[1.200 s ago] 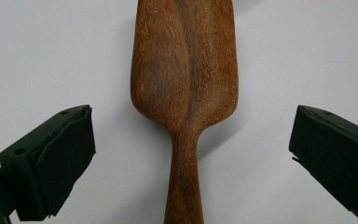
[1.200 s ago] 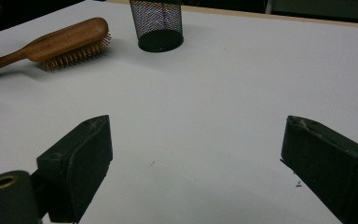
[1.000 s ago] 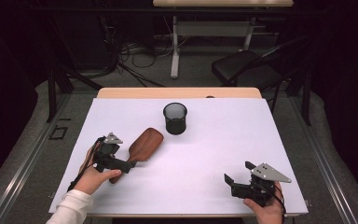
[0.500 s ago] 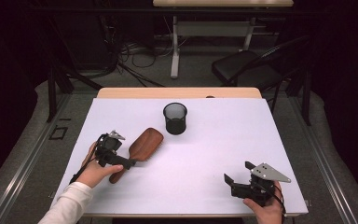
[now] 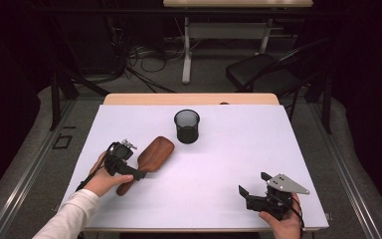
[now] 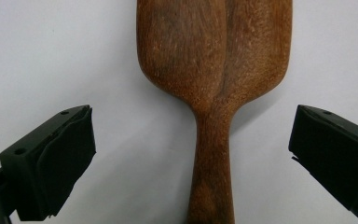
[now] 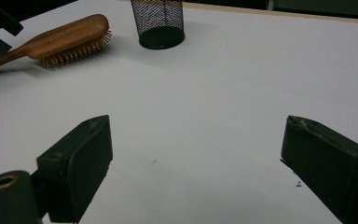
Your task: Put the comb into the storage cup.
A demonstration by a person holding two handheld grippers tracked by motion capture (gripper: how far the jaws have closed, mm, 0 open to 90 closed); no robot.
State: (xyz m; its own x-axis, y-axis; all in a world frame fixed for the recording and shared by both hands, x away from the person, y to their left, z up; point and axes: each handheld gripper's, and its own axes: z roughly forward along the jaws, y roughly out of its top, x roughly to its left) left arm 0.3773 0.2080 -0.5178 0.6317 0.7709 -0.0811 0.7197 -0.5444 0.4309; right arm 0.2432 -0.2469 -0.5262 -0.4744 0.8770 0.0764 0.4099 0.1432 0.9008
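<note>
left tool (image 6: 191, 154): jaws wide, astride brown wooden paddle hairbrush (image 5: 151, 155) handle, ungripped | right tool (image 5: 258, 191): open, empty, near desk edge | grasp pending

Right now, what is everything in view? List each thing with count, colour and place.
hairbrush: 1, brown wood, bristles down on the table's left part, handle between the left gripper's open jaws
mesh cup: 1, black, upright near the table's far middle
table: 1, white top, wooden far edge
chair: 1, black, on the floor beyond the table
left gripper: 1, black, over the brush handle, open
right gripper: 1, black, near right corner, open, holding nothing
</note>
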